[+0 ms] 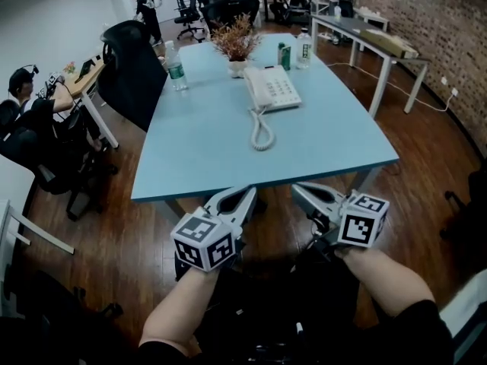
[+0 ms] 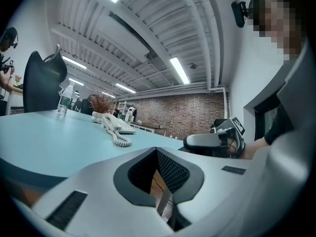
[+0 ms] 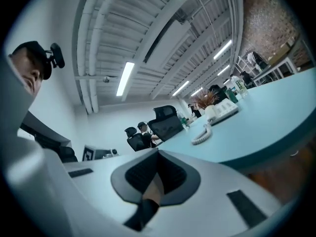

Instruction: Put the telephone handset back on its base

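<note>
You are holding both grippers low, off the near edge of the blue table [image 1: 190,158], over wooden floor.

- Left gripper [image 1: 249,194]: you are keeping its fingers pressed together, tips meeting, nothing between them.
- Right gripper [image 1: 298,189]: its fingers are likewise sitting closed on each other, empty.
- Both are pointing toward the table, well apart from the phone.

The telephone base [image 1: 277,88] is sitting toward the far middle of the table. The handset [image 1: 253,88] is lying along the base's left side, looking seated in its cradle. The coiled cord [image 1: 262,131] is trailing from it toward you.

Containers:
- A small pale pot [image 1: 237,68] is standing just behind the base, holding dried reddish sprigs [image 1: 236,38].
- A clear water bottle [image 1: 176,68] is standing upright near the left edge, capped; you cannot tell its fill level.
- A green can [image 1: 285,55] and a second bottle [image 1: 303,49] are standing side by side, far right of the pot; contents not visible.
</note>
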A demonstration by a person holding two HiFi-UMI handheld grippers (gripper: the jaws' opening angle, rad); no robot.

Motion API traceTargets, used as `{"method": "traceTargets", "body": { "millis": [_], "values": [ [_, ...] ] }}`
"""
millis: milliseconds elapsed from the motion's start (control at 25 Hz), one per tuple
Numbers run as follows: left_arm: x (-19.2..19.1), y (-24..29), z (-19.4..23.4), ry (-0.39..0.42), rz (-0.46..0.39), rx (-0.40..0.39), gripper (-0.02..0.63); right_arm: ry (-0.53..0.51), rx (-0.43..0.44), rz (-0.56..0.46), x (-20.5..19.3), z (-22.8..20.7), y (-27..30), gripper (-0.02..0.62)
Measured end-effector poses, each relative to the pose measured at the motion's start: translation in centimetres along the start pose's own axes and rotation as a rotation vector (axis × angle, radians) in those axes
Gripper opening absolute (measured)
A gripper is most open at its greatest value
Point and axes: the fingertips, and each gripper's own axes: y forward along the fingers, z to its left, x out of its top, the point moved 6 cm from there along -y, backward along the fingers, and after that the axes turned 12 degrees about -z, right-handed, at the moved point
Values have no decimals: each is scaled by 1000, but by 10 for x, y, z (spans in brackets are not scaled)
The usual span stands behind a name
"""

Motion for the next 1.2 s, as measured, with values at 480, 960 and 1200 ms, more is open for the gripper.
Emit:
{"method": "traceTargets", "body": {
  "millis": [480,960,1200],
  "values": [
    [5,-3,5,12,-7,5,-3,-28,-8,29,-13,-11,-13,3],
    [3,-3,10,-7,-11,3,-3,-61,-17,39,-17,-14,-11,3],
    [1,-3,11,-6,-6,3,-3,-63,-16,45,-18,-15,-11,3]
  ]
}}
